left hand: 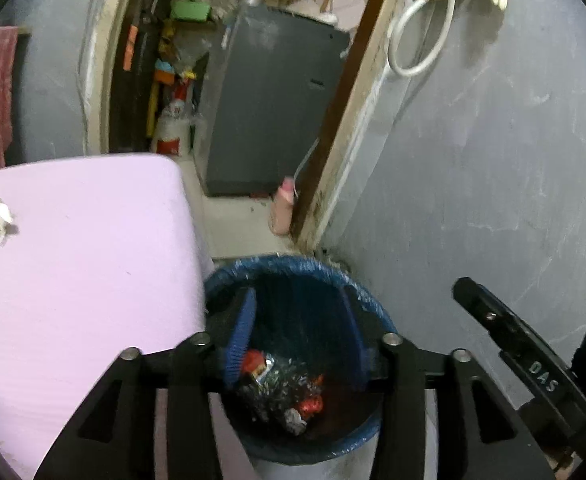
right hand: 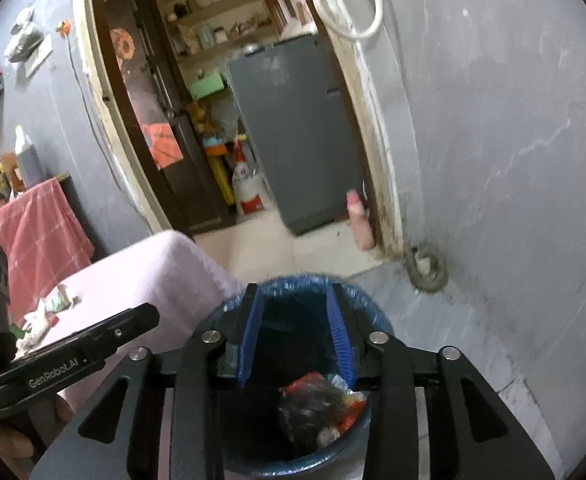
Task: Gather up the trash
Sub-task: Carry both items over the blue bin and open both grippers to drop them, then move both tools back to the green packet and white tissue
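above the bin (left hand: 301, 268), both hand-held grippers (left hand: 299, 328) (right hand: 295, 332) tilt down, open.

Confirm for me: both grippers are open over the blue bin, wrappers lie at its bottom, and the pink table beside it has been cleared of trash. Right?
Not quite. The pink table still has crumpled trash on it, as the right wrist view shows. The rest holds: the left gripper and right gripper hang open over the blue bin, with wrappers at its bottom.
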Available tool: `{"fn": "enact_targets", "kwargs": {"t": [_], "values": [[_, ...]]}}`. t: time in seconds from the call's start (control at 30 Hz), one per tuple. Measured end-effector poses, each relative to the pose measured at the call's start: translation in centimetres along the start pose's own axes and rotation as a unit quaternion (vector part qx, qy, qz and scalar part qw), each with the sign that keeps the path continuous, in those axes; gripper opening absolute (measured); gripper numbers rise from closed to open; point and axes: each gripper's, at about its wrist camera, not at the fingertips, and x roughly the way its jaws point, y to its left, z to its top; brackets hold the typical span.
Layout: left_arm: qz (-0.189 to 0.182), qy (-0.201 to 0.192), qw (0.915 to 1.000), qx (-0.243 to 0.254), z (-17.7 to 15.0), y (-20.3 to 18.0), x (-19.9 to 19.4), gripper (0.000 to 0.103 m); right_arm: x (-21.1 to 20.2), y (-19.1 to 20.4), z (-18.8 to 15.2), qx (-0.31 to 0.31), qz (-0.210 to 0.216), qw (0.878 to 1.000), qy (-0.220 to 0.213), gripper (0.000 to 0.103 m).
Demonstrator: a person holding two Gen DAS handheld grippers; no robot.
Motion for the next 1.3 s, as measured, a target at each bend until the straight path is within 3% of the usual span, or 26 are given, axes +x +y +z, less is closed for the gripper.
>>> {"fn": "enact_targets", "kwargs": {"t": [0.03,0.17,0.27,0.33,0.43,0.6,0.97,1.3], "values": [[0.002,-0.011,0.9999,-0.001,0.2,0.1,-0.5,0.050,-0.6,0.3,0.3,-0.003,-0.001,1.000,-0.012,0.046],[0.016,-0.055,0.9984,0.003,0.9,0.4,-3.4,0.060,-2.3,1.6,1.2,-0.020,0.000,0.999,-0.048,0.053],[0.035,-0.087,0.9955,0.008,1.5,0.8,-5.7,0.079,-3.5,2.5,1.7,-0.025,0.003,0.997,-0.071,0.063],[0.045,-0.113,0.9925,0.009,1.7,1.2,-7.4,0.089,-4.5,3.4,2.0,-0.025,0.003,0.995,-0.092,0.078],[0.065,-0.139,0.9880,0.013,1.8,2.0,-9.5,0.098,-5.4,4.6,2.4,-0.027,0.003,0.994,-0.108,0.087],[0.098,-0.170,0.9804,0.021,1.5,3.5,-12.6,0.099,-6.6,7.0,2.4,-0.037,0.020,0.991,-0.125,0.103],[0.156,-0.189,0.9694,-0.010,0.4,9.9,-18.9,0.099,-7.2,12.9,1.6,-0.053,0.073,0.988,-0.126,0.103],[0.233,-0.186,0.9532,-0.050,-1.0,18.0,-23.1,0.099,-5.4,19.3,1.0,-0.094,0.112,0.984,-0.103,0.103]]}}
